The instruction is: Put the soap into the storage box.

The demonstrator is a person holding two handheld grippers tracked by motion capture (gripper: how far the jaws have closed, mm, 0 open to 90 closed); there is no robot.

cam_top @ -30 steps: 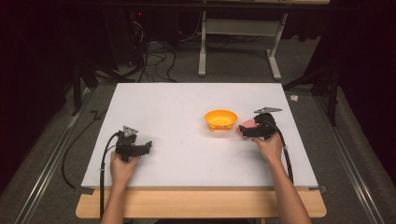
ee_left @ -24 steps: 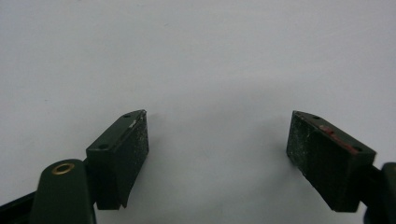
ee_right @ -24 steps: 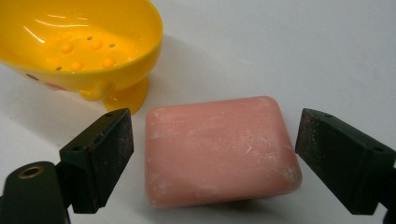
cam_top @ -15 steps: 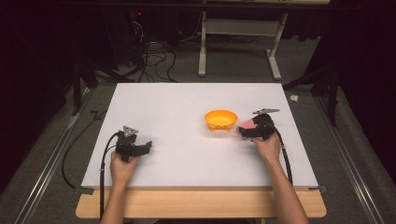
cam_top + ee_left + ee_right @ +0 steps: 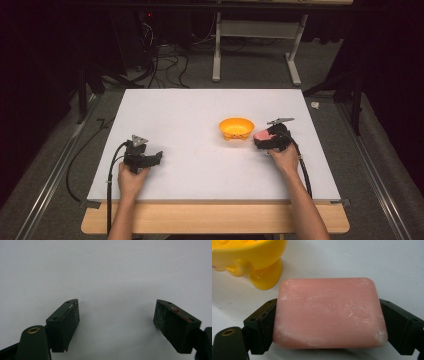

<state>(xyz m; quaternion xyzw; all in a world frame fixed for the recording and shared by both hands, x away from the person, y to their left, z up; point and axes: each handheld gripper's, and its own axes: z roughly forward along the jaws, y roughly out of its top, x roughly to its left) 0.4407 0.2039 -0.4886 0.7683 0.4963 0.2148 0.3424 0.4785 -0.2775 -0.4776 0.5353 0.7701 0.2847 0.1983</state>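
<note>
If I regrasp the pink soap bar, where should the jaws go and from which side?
Grip the pink soap bar as the right gripper has it now: jaws on its two short ends, coming in flat from the side away from the yellow dish. The ends look flat enough for the pads, and the broad top is rounded and probably slick.

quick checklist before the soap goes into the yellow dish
1. Soap clamped between both jaws of the right gripper: ok.
2. Dish upright beside the soap: ok.
3. Dish empty: cannot tell.
4. Nothing on the table between soap and dish: ok.
5. Left gripper open, holding nothing, well away from the dish: ok.
6. Soap lifted off the table: cannot tell.
</note>
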